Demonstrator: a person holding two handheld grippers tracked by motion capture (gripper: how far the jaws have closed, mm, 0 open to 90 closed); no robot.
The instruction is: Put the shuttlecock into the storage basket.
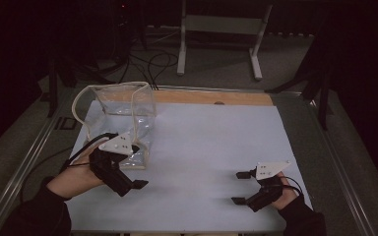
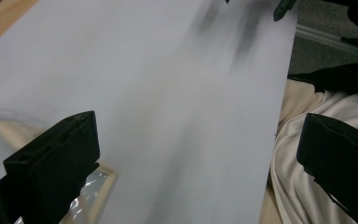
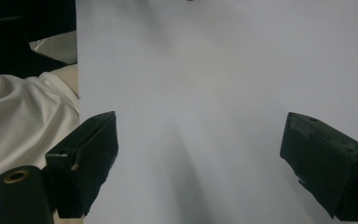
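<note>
A clear plastic bag [image 1: 123, 118] stands open and upright on the white table top [image 1: 202, 142] at the far left. My left gripper [image 1: 139, 166] is open just in front of the bag's near right corner, with nothing between its jaws. In the left gripper view the left gripper [image 2: 196, 154] spans bare table, and a crinkled bit of the bag [image 2: 91, 186] lies by one jaw. My right gripper [image 1: 240, 187] rests open near the front right of the table. In the right gripper view the right gripper [image 3: 200, 158] also holds nothing.
A wooden strip [image 1: 211, 97] runs along the table's far edge. Beyond it, a white metal stand [image 1: 221, 29] and cables [image 1: 147, 64] are on the floor. A person's white garment [image 2: 307, 140] shows past the near table edge, and the same white garment [image 3: 23, 116] shows beside the right gripper's jaws.
</note>
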